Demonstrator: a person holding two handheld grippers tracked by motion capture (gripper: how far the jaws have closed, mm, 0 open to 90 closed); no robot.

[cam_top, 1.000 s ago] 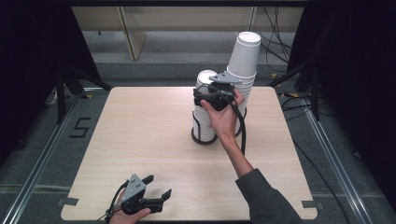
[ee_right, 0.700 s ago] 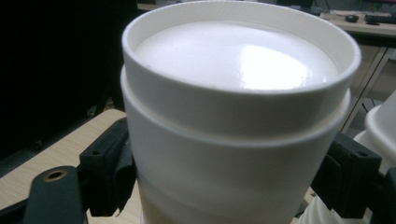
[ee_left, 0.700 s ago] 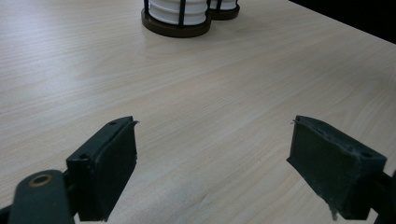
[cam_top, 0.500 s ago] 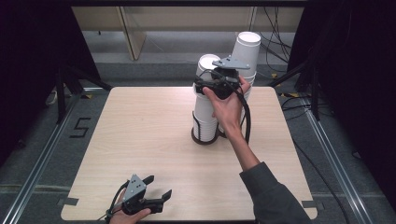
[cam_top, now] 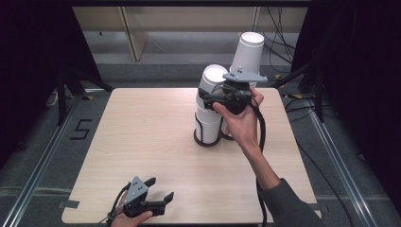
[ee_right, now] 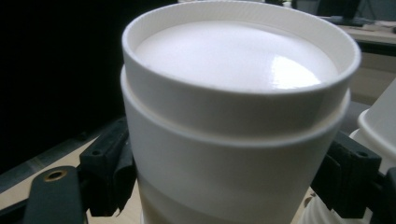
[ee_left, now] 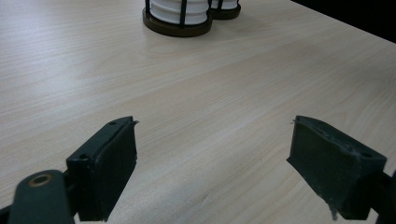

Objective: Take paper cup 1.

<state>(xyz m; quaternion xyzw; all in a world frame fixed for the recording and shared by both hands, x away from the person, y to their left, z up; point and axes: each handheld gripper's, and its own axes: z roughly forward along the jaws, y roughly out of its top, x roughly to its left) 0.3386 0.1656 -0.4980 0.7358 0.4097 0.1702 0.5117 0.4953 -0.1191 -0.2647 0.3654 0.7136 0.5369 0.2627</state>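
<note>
I am pulling the top cup (ee_right: 233, 116) off a stack (cam_top: 208, 124) of white cups that stand bottom up. My right tool (cam_top: 208, 98) is pinching the cup, with one jaw pressed on each side of it. The cup sits right between the jaws, and its flat bottom faces up just past them. Under my right tool is the rest of the stack, down in a dark holder (cam_top: 207, 141) on the surface (cam_top: 142, 132). I can see a line around the cup just below its top. I think a second cup may be stuck to it, but I cannot tell for sure. Just beside my right tool, on its far side, the other stack (cam_top: 248, 49) leans over and stands taller. My left tool (cam_top: 161, 187) rests low on the surface, well apart from the cups. Its jaws are spread wide and nothing is between them. I think the job now is to get one cup free. Next I should lift straight up so the stack below does not tip. I must also stay off the leaning stack. If two cups come up, my left tool may have to help.
</note>
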